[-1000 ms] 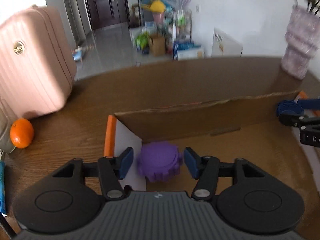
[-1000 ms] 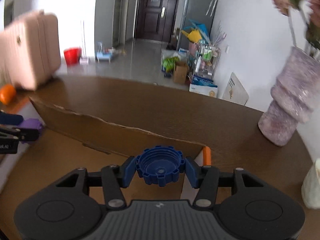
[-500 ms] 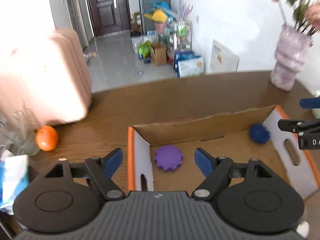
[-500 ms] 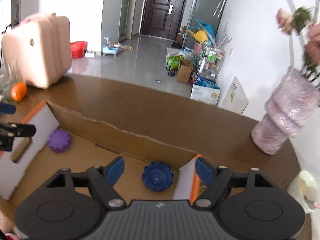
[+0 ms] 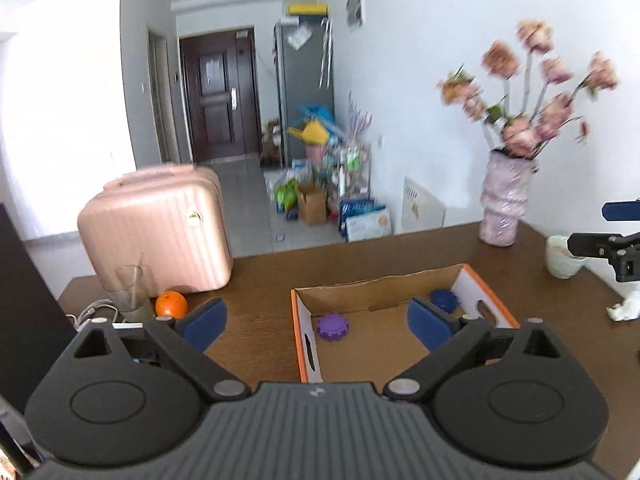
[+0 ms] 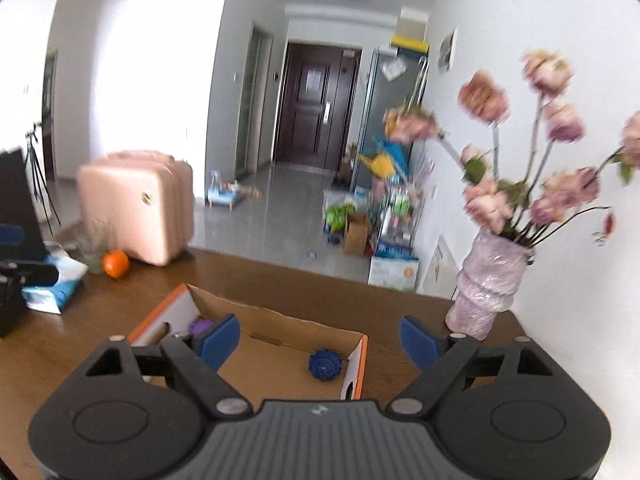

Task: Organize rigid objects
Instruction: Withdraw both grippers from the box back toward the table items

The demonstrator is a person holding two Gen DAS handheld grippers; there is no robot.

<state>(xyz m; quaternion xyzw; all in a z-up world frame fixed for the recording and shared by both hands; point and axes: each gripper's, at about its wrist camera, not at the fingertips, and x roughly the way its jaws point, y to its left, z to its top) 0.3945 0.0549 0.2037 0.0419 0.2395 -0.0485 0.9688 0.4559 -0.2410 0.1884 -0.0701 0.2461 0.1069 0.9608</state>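
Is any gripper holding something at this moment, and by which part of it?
Nothing is held. The left gripper and right gripper have just been opening, empty; the purple cap and blue cap lie in the cardboard box.

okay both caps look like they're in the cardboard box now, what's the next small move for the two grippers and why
Probably keep both grippers lifted clear and look for the next loose piece. The purple ridged plastic cap and the blue ridged plastic cap lie apart on the floor of the open cardboard box. The left gripper and right gripper have just been opening, with nothing between the jaws.
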